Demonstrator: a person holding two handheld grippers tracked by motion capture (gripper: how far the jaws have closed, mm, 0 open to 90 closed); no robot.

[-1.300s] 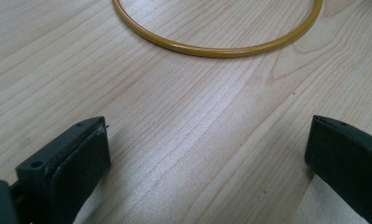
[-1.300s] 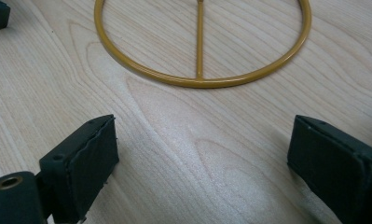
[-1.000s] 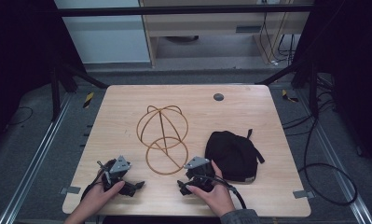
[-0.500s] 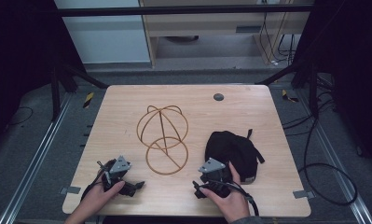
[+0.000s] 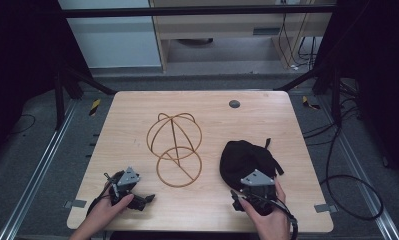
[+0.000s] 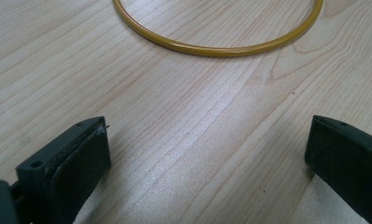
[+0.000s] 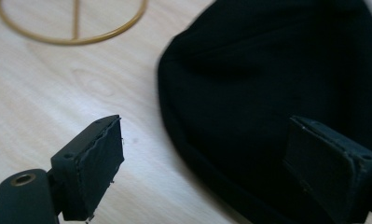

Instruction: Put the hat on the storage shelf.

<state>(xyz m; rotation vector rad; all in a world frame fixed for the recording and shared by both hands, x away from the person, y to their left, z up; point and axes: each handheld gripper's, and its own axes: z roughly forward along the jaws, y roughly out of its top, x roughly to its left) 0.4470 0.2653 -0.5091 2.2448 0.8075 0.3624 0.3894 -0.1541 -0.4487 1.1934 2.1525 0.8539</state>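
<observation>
Two tools gape empty: left tool [image 5: 137,200] over bare wood table [image 5: 267,120], right tool [image 7: 207,163], narrowing slightly, at black cap [image 5: 244,157].

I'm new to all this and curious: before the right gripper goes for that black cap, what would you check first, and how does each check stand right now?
1. Right gripper open: ok, though its jaws have just been closing a little, with nothing pressed between them.
2. Cap in front of the right jaws: ok, its edge lies just ahead in the right gripper view.
3. Cap free of the wire stand: ok, bare table shows between them.
4. Left gripper open and holding nothing: ok.
5. Left gripper clear of the stand's ring: ok, the ring lies ahead of it, untouched.
6. Cap's strap free to lift: cannot tell.
</observation>
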